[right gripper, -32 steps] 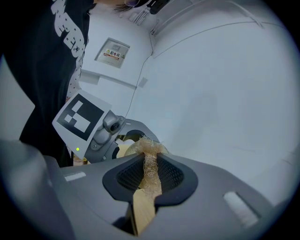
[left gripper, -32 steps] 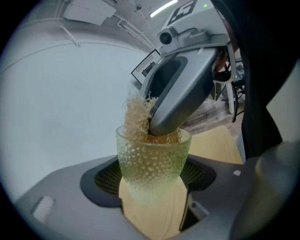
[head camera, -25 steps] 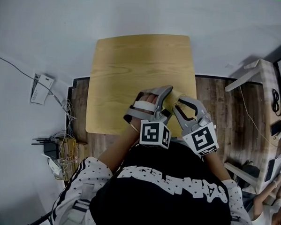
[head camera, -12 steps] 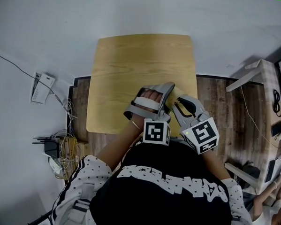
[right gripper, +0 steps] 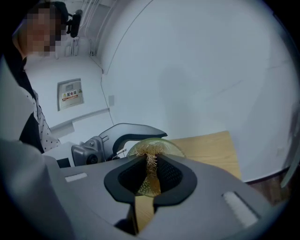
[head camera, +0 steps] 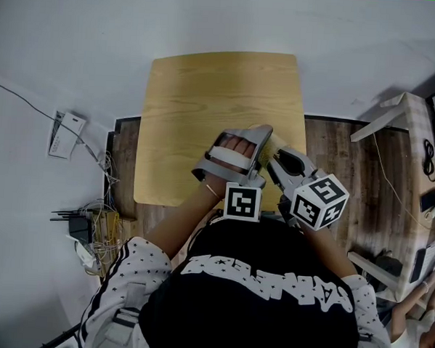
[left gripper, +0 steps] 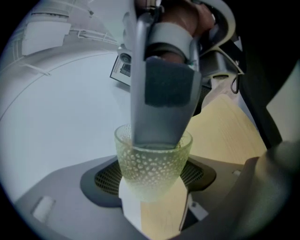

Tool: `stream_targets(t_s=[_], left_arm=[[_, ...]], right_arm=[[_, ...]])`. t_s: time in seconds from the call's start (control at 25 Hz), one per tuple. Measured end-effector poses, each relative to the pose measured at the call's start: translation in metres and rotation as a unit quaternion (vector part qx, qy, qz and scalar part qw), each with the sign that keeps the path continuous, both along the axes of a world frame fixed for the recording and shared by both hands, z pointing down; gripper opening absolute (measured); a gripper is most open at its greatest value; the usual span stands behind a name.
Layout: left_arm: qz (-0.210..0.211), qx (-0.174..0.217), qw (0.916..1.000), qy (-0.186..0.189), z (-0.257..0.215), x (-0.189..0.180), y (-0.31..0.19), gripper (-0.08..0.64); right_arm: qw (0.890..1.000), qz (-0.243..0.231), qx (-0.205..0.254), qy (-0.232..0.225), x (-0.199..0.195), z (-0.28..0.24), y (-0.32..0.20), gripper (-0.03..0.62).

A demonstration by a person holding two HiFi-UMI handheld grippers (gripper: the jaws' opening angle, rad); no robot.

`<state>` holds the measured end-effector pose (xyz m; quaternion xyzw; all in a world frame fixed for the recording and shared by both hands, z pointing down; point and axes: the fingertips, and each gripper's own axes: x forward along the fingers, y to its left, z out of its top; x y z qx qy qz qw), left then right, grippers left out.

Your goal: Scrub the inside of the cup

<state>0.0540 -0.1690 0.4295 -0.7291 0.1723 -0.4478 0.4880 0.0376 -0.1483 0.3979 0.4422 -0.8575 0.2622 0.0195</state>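
A clear, pale-green dimpled glass cup (left gripper: 151,169) is held in the air between the jaws of my left gripper (left gripper: 152,190), which is shut on its lower body. From above, the right gripper's fingers (left gripper: 159,117) reach down into the cup's mouth. In the right gripper view, my right gripper (right gripper: 149,174) is shut on a tan fibrous scrubber (right gripper: 151,161) that sits inside the cup (right gripper: 165,146). In the head view, both grippers meet over the table's front right part, the left gripper (head camera: 261,139) beside the right gripper (head camera: 278,162), with the cup (head camera: 274,146) between them.
The light wooden table (head camera: 207,96) stands against a white wall (head camera: 211,16). Cables and a power strip (head camera: 91,228) lie on the floor at the left. A wooden shelf (head camera: 414,165) stands at the right on the dark wood floor (head camera: 341,169).
The right gripper has tilted and rolled, so its marker cube swung up and to the right. The left gripper and cup shifted slightly forward.
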Motion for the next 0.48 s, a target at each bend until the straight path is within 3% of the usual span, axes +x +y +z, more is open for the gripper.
stream_targets(t_s=[0.32, 0.48], left_arm=[[0.003, 0.021, 0.9998, -0.002, -0.0052, 0.0007, -0.0021, 0.37], [0.004, 0.029, 0.9996, -0.005, -0.0076, -0.0015, -0.0041, 0.37]], right_arm=[[0.991, 0.028, -0.05, -0.118, 0.0046, -0.0015, -0.0033, 0.048], [0.981, 0.035, -0.075, -0.175, 0.0044, -0.0029, -0.0063, 0.048]])
